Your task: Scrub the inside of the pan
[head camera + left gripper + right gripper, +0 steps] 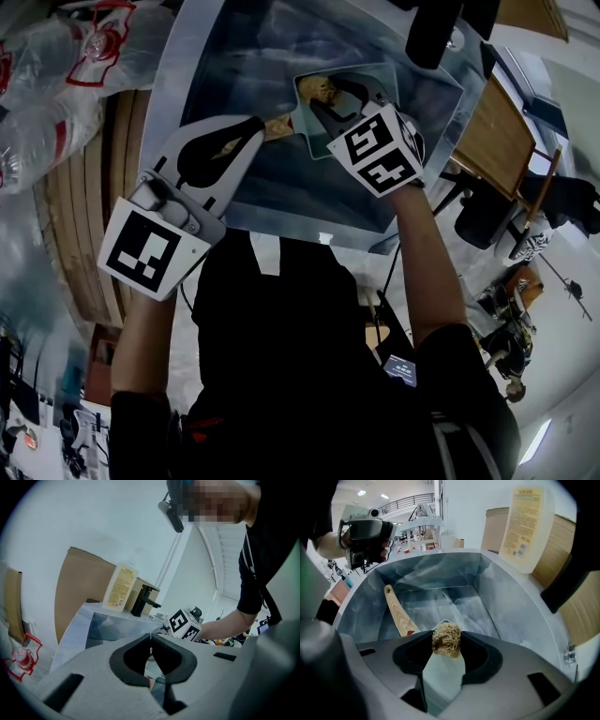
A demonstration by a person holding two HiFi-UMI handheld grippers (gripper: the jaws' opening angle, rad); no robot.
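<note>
A pale teal square pan (pixel 367 77) with a wooden handle (pixel 279 126) lies in the steel sink (pixel 234 56). My right gripper (pixel 325 96) is over the pan, shut on a tan fibrous scrub ball (pixel 446 640). In the right gripper view the ball sits above the pan's inside (pixel 440 679), and the handle (pixel 397 611) runs off to the left. My left gripper (pixel 260 124) is by the handle's end. Its jaws meet at the tips with nothing between them (pixel 150 638). The right gripper's marker cube (pixel 183 624) shows just beyond them.
A soap bottle (pixel 525 527) and a black faucet (pixel 143 601) stand on the sink's far rim. Brown cardboard (pixel 79 583) leans behind them. Wrapped plastic bottles (pixel 56 84) lie left of the sink. The person's dark torso fills the lower head view.
</note>
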